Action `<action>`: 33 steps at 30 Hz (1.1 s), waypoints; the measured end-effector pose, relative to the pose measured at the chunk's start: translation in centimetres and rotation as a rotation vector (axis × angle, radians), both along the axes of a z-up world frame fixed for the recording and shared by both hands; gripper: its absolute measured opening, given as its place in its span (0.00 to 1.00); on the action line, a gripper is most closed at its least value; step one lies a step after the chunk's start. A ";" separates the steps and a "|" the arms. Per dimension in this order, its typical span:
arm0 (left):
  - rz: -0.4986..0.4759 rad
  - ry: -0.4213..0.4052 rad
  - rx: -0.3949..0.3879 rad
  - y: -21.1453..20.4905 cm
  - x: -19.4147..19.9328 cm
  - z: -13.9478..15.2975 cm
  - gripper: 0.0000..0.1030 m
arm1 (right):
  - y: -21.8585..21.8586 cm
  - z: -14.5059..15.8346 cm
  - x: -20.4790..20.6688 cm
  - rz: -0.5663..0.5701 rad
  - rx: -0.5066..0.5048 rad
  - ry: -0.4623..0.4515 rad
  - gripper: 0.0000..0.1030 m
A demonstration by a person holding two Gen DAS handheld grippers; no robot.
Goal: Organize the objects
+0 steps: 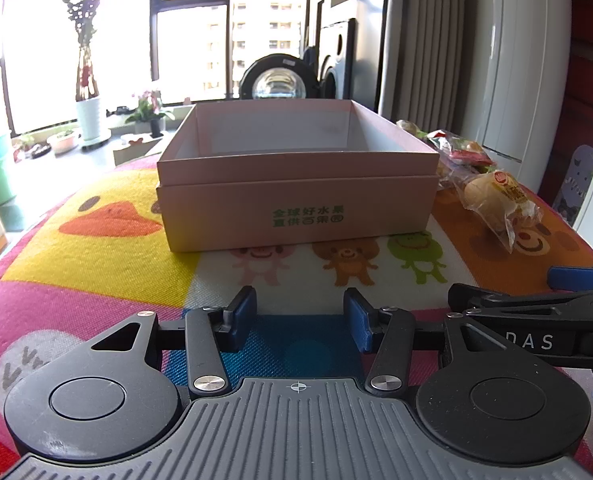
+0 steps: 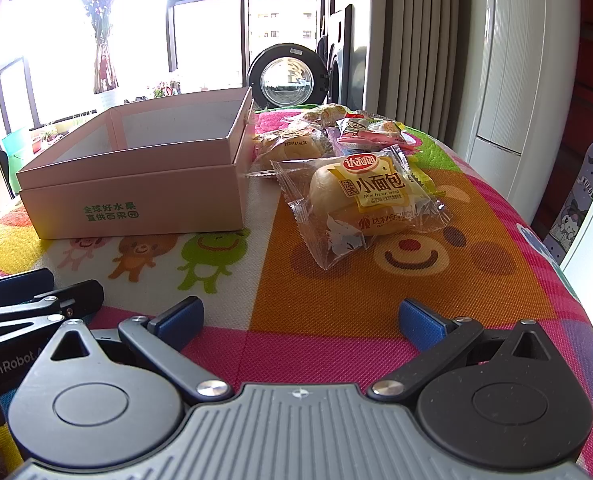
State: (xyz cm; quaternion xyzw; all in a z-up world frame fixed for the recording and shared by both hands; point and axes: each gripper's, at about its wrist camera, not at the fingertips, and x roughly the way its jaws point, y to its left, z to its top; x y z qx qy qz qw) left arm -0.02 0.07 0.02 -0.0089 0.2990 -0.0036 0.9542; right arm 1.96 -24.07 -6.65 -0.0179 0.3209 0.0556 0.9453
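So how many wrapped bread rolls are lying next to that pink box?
2 clearly: the nearest mini French bread, and a second one behind it beside the pink box. More may hide in the snack pile.

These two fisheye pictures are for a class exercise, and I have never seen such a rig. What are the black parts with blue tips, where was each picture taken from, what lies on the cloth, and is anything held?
A person holds one hand-held gripper in each hand, and each carries a camera looking forward along its two blue-tipped fingers. One picture comes from the left hand-held gripper, the other from the right hand-held gripper. Each also shows a bit of the other at its edge.

On the cartoon-print cloth stands an open pink box; its inside looks empty as far as can be seen. To its right lies a pile of wrapped snacks, the nearest a bread bun in clear wrapping.

Both grippers are open and hold nothing.
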 end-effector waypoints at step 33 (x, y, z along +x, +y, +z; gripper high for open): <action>0.001 -0.001 0.005 0.1 -0.1 0.0 0.53 | -0.1 0.0 0.1 0.000 0.000 0.000 1.00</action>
